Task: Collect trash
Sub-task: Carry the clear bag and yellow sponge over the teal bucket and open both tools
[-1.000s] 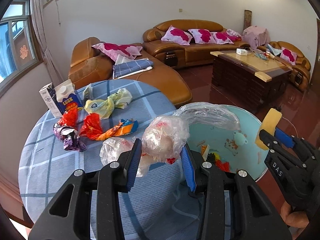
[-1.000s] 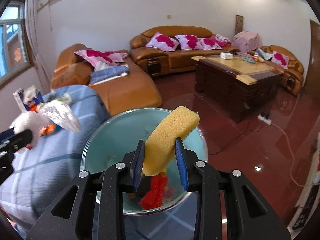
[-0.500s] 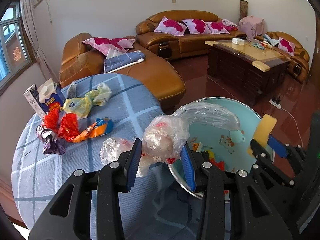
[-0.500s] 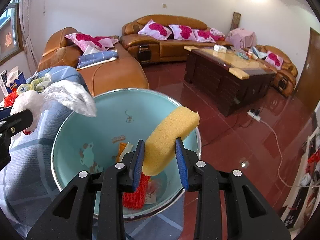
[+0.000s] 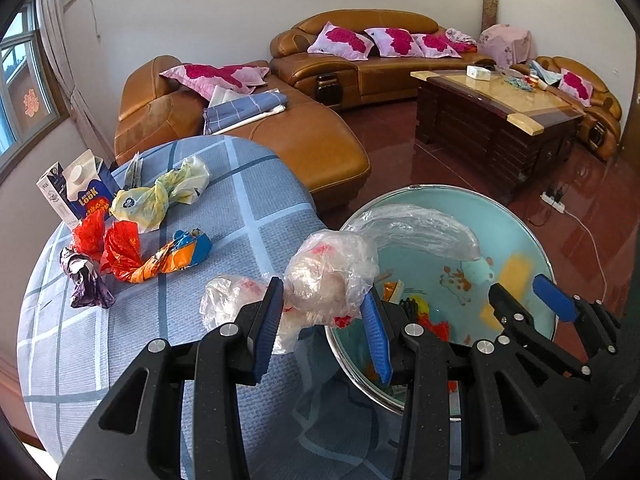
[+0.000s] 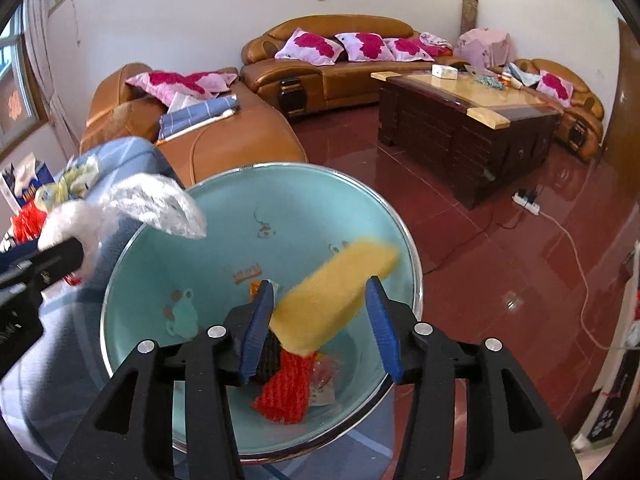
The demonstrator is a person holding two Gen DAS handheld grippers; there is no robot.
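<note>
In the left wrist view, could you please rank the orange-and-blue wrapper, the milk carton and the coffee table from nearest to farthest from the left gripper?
From the left gripper:
1. Orange-and-blue wrapper, on the tablecloth, ahead-left.
2. Milk carton, standing at the table's far-left edge.
3. Coffee table, across the floor, upper right.

Blue-white carton (image 5: 85, 193) — "LOOK" printed on front.

One basin (image 6: 412, 264), one sponge (image 6: 332, 300), perhaps six wrappers (image 5: 160, 260).
</note>
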